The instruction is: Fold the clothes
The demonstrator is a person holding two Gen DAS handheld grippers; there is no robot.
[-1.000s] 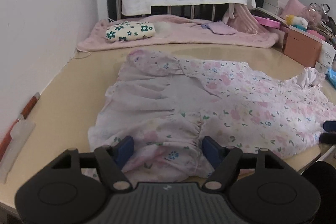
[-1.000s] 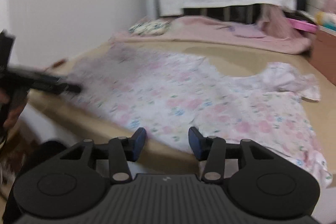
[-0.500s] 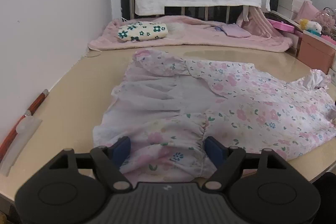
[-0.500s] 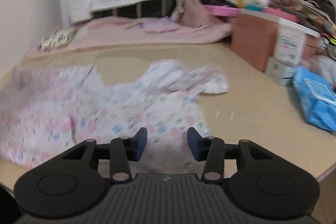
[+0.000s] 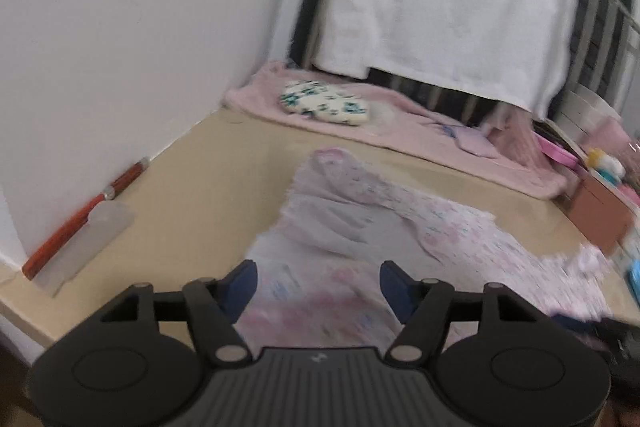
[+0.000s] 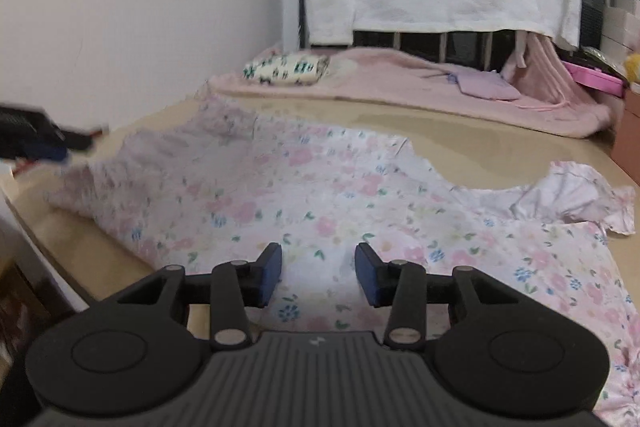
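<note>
Across the tan bench (image 6: pixel 480 143) the floral dress (image 6: pixel 304 187) lies spread flat. Your right tool (image 6: pixel 318 267) hangs with its jaws parted above the near hem, gripping nothing. Your left tool (image 5: pixel 318 283), also released, hovers over the dress's skirt end (image 5: pixel 320 247), just inside the bench's near edge.

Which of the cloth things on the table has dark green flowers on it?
The small folded bundle on the pink blanket by the wall; the spread dress has pale pink flowers.

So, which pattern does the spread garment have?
Small pink and blue flowers on white garment; clearest in the right wrist view.
</note>
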